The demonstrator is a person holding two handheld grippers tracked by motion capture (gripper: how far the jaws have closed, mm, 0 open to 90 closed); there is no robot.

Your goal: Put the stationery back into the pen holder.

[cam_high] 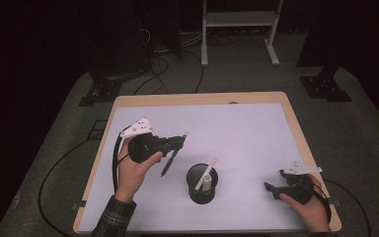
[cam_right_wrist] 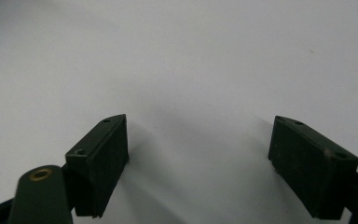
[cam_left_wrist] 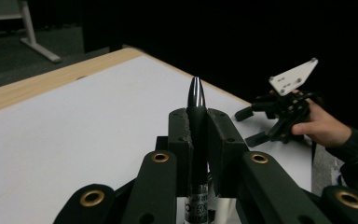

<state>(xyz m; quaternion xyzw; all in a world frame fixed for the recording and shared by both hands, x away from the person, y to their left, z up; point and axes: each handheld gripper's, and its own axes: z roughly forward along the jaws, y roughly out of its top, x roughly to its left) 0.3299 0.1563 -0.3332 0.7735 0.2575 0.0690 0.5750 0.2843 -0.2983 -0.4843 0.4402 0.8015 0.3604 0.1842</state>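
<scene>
My left gripper (cam_high: 180, 140) clamps a slim black pen (cam_high: 170, 160) above open white tabletop (cam_high: 246, 133); my right gripper (cam_high: 272, 185), jaws apart, rests near the table's right edge.

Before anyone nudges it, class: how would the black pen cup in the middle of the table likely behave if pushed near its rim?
The black pen cup stands upright and looks taller than its base, so a high push would probably tip it rather than slide it. The white pen leaning inside may shift and rattle. The white table looks smooth, so a low push likely slides it.
</scene>
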